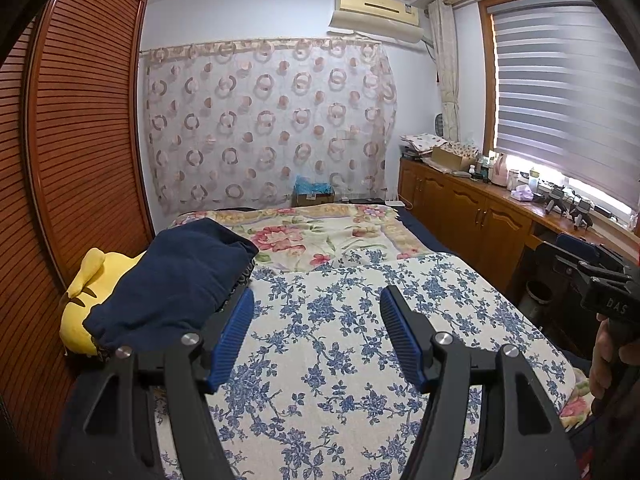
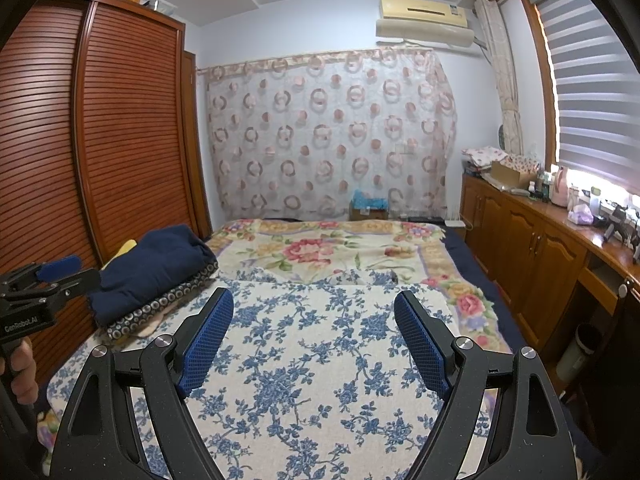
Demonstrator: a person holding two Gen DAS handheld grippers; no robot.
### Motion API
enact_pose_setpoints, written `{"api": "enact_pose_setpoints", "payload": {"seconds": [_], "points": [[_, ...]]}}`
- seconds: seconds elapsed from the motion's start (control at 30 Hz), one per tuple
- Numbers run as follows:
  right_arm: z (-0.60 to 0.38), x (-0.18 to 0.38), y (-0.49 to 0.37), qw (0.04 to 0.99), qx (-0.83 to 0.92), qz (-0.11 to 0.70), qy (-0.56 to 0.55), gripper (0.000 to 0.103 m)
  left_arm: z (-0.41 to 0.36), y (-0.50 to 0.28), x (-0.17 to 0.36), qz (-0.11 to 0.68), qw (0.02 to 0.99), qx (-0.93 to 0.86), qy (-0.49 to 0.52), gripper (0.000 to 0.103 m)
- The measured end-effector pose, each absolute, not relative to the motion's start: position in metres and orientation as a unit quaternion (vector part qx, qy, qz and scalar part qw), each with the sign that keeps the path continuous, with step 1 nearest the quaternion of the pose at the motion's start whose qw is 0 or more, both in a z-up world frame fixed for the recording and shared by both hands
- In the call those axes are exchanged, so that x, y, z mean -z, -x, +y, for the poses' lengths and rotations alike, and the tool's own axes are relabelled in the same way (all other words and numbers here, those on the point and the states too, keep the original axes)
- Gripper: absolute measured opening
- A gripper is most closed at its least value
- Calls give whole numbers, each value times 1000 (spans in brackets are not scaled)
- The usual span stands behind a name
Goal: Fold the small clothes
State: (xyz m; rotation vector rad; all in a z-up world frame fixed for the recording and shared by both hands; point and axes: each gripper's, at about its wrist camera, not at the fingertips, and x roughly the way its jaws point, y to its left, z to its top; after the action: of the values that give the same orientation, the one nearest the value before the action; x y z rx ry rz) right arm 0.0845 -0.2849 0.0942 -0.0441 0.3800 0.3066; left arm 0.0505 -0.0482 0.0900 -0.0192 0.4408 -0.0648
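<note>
A folded navy garment (image 1: 176, 280) lies on top of a dark ring-patterned garment (image 2: 160, 308) in a small stack at the bed's left side; the stack also shows in the right wrist view (image 2: 156, 268). My left gripper (image 1: 316, 312) is open and empty, held just right of the stack above the blue-flowered cloth (image 1: 340, 340). It also shows in the right wrist view (image 2: 56, 272). My right gripper (image 2: 314, 316) is open and empty above the same cloth (image 2: 312, 360). It also shows at the right edge of the left wrist view (image 1: 592, 272).
A yellow plush toy (image 1: 88, 300) lies behind the stack against the slatted wardrobe (image 1: 80, 140). A rose-patterned blanket (image 2: 328, 252) covers the far bed. Wooden cabinets (image 2: 532, 248) with clutter line the right wall. A bin (image 2: 580, 352) stands on the floor.
</note>
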Motion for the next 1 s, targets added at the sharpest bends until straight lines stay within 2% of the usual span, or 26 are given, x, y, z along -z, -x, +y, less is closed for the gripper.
{"api": "enact_pose_setpoints", "payload": {"seconds": [1.0], "points": [[-288, -93, -85, 970, -153, 188, 21, 85, -47, -46, -95, 213, 977, 30, 11, 66]]}}
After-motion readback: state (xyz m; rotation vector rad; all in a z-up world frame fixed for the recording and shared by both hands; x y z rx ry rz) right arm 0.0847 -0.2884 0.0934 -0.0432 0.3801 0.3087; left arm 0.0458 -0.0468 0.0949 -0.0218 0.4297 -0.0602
